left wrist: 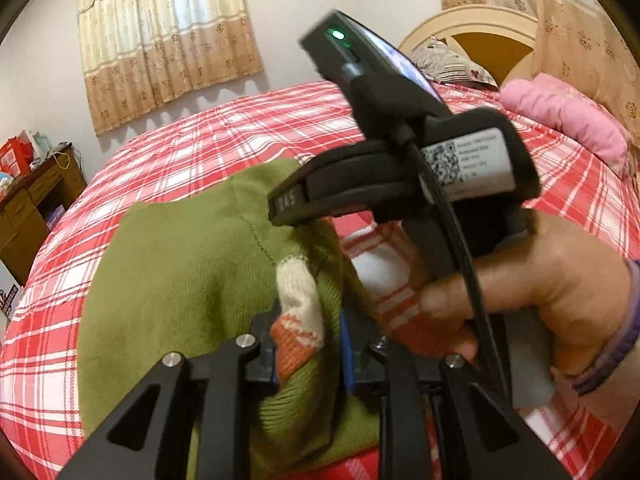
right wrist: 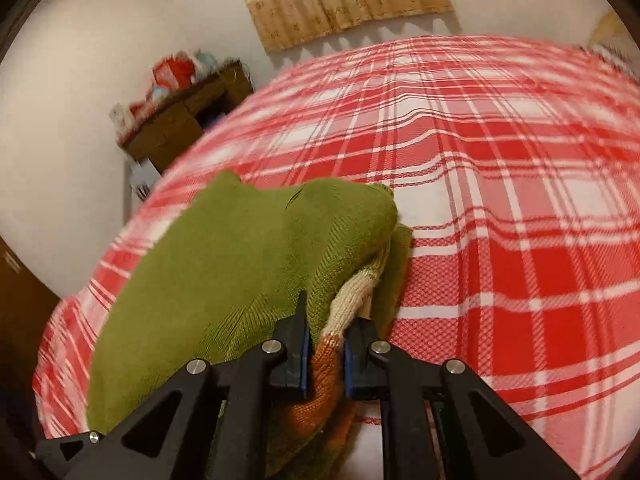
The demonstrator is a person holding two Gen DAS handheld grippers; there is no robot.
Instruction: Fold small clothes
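Observation:
A small green knitted sweater [left wrist: 180, 272] with a cream and orange striped cuff lies bunched on the red plaid bed cover [left wrist: 240, 132]. My left gripper [left wrist: 310, 360] is shut on the striped cuff, and the cloth fills the gap between its blue pads. In the right wrist view my right gripper [right wrist: 326, 360] is shut on an orange and cream fold of the same sweater [right wrist: 224, 264]. Seen from the left wrist, the right gripper [left wrist: 286, 200] points left over the green cloth, and a person's hand [left wrist: 540, 292] holds its handle.
The plaid bed cover [right wrist: 500, 160] stretches far to the right. A pink quilt [left wrist: 568, 120], a patterned pillow [left wrist: 448, 64] and a cream headboard [left wrist: 480, 20] sit at the far end. A wooden desk [left wrist: 28, 200] with clutter stands beside the bed, under a curtain [left wrist: 160, 40].

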